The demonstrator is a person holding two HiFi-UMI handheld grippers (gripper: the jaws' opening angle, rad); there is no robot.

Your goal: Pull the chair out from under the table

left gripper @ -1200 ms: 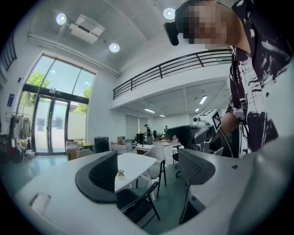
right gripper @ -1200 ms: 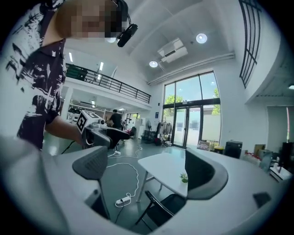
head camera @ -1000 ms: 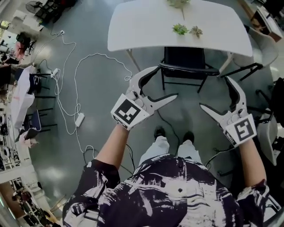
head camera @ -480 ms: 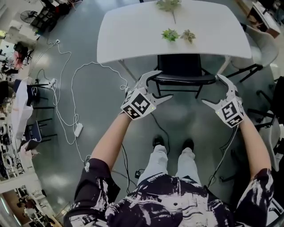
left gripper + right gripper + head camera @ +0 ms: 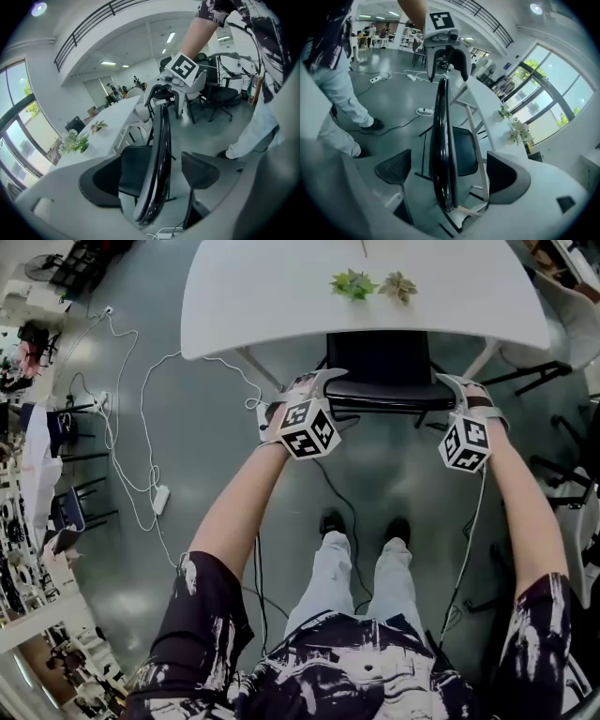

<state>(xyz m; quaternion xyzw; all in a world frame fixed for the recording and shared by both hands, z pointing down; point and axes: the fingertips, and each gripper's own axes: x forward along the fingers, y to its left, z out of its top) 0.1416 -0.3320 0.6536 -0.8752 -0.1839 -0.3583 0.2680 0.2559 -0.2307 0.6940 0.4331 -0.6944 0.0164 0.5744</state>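
Head view: a black chair sits tucked beneath a smooth white table with rounded corners. Its curved backrest rail runs from the left claw to the right claw, one at each end. Bare grey floor lies open behind both claws, and two small leafy plants stand on the tabletop beyond them.

Left gripper view: the glossy black rail rises between the spread jaws, seemingly with a sliver of room on either side, though the wide lens makes that hard to judge. The matte seat lies just past it.

Right gripper view: the jaws are likewise apart, and the rail stands between the dark, ribbed pads.
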